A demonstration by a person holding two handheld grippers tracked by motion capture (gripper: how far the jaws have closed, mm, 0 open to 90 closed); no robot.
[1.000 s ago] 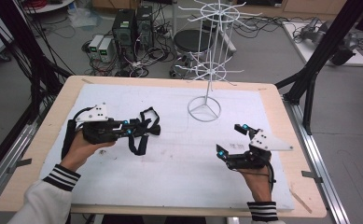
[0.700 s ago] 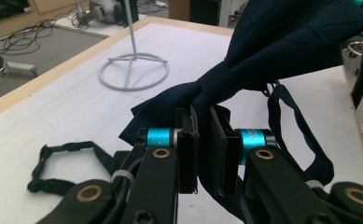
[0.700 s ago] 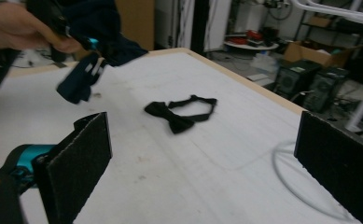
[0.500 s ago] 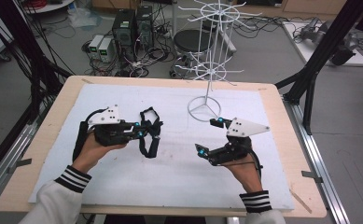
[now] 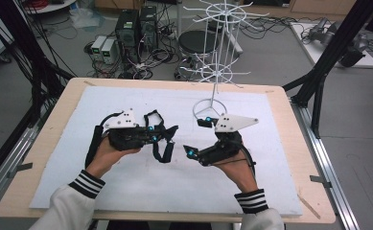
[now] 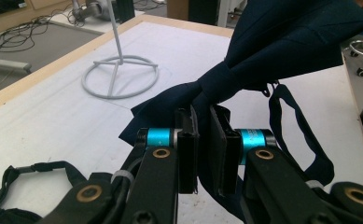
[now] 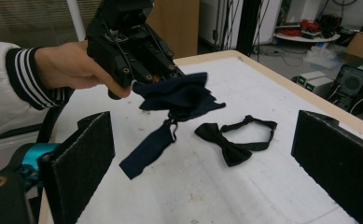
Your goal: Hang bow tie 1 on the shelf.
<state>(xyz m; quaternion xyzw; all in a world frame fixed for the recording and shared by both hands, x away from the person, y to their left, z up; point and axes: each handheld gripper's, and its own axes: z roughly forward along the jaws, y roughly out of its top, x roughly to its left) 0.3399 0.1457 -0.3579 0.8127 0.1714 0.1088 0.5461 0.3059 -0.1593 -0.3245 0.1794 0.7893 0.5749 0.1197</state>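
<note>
White sheeting covers the table (image 5: 289, 191) — left gripper (image 5: 167, 135) clenched on the navy bow tie (image 6: 282, 51), lifted left of the wire stand (image 5: 216, 72). Right gripper (image 5: 197, 136) approaches, fingers spread; best to catch the dangling strap (image 7: 147, 149) squarely — slowly.

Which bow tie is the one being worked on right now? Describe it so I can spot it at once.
Start at the white wire stand at the far edge of the white mat. In front of its ring base, the left tool is shut on a navy bow tie, held off the mat with its strap dangling. The black bow tie lies flat and untouched.
</note>
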